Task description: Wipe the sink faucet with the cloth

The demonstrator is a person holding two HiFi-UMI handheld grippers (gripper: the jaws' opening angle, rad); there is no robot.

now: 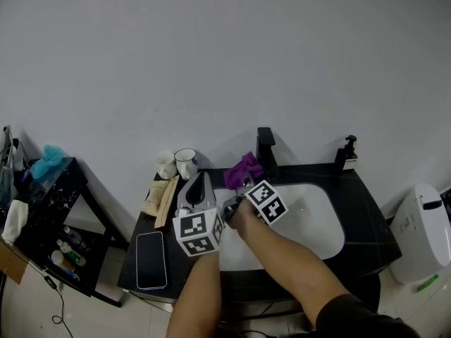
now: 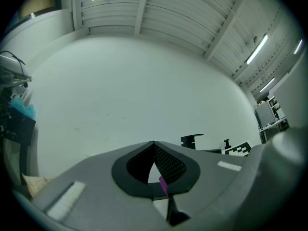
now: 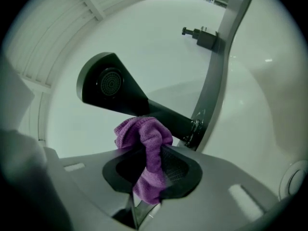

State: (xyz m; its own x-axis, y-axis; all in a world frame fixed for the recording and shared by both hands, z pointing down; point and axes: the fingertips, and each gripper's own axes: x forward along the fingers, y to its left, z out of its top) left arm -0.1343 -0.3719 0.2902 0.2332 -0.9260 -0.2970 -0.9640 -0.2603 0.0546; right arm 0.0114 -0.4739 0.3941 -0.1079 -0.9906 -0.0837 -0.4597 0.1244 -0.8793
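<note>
The black faucet [image 1: 266, 146] stands at the back rim of the white sink [image 1: 320, 224]. My right gripper [image 1: 243, 183] is shut on a purple cloth [image 1: 244, 168], which it holds just left of the faucet's base. In the right gripper view the cloth [image 3: 147, 150] bunches between the jaws of the right gripper [image 3: 148, 170], right under the faucet's spout [image 3: 115, 88] and touching its underside. My left gripper [image 1: 199, 189] hovers over the counter left of the sink. Its jaws meet at the tip of the left gripper [image 2: 154, 146], shut and holding nothing; the faucet [image 2: 192, 139] shows beyond.
Two white cups [image 1: 176, 163] and a folded tan cloth [image 1: 161, 196] sit on the dark counter's left end, with a phone [image 1: 150, 259] nearer me. A soap dispenser [image 1: 347, 153] stands at the back right. A black shelf [image 1: 49, 210] is left, a white bin [image 1: 421, 231] right.
</note>
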